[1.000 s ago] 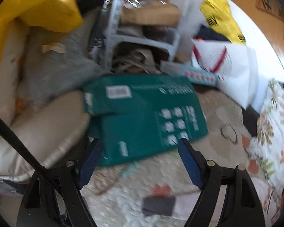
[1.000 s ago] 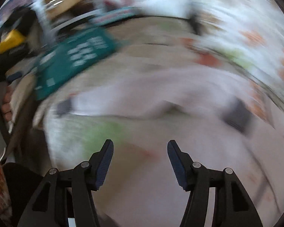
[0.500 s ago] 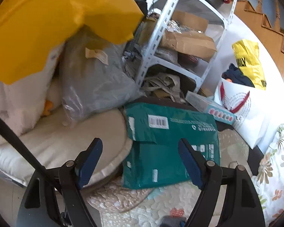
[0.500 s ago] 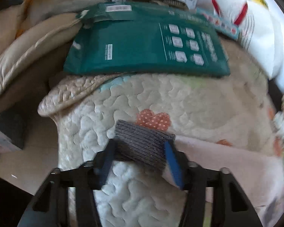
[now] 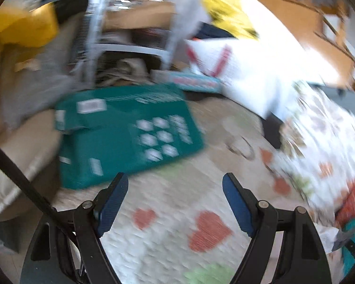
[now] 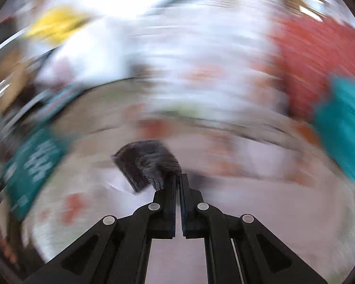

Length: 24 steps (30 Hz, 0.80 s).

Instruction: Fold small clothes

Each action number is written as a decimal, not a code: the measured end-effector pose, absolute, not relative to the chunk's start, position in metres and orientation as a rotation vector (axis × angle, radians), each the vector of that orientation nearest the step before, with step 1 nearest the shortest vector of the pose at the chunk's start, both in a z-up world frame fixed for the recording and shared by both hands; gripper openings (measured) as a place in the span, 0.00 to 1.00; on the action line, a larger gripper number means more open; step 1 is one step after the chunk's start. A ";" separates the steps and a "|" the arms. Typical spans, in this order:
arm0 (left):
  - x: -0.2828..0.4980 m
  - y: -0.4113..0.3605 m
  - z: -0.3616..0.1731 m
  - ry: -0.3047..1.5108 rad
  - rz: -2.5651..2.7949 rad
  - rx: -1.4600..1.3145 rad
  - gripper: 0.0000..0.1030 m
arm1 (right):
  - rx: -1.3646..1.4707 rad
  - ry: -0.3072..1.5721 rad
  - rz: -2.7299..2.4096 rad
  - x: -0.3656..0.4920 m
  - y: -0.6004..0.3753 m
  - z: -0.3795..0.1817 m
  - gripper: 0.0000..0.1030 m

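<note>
My right gripper [image 6: 178,177] is shut on the dark grey ribbed cuff [image 6: 146,163] of a small pale pink garment [image 6: 260,165], which trails off to the right over the quilted mat [image 6: 82,213]. The right wrist view is heavily blurred by motion. My left gripper [image 5: 175,182] is open and empty, held above the quilted mat [image 5: 177,224] with its red heart patches. No clothing shows in the left wrist view.
A green flat package [image 5: 120,135] lies on the mat's far left edge. Behind it stand a white metal shelf [image 5: 130,35], cushions, and a white bag [image 5: 236,71]. A floral pillow [image 5: 319,146] lies on the right, with red and teal cloth [image 6: 331,82] nearby.
My right gripper closed on the grey cuff and lifted it, swinging right. My left gripper stayed open and tilted back down toward the mat.
</note>
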<state>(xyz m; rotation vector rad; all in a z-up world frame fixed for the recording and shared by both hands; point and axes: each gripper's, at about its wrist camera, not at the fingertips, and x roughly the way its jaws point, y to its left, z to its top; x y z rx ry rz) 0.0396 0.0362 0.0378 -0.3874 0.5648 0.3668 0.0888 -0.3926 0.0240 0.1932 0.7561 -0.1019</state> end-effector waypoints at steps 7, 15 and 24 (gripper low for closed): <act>0.078 -0.050 0.010 0.739 0.156 -0.334 0.79 | 0.198 0.933 -0.529 0.019 -0.557 -0.037 0.11; 0.099 -0.081 -0.016 0.844 0.106 -0.419 0.79 | 0.145 0.905 -0.213 0.040 -0.506 -0.035 0.57; 0.119 -0.090 -0.009 0.842 0.095 -0.376 0.79 | 0.137 0.976 -0.168 0.135 -0.471 -0.086 0.47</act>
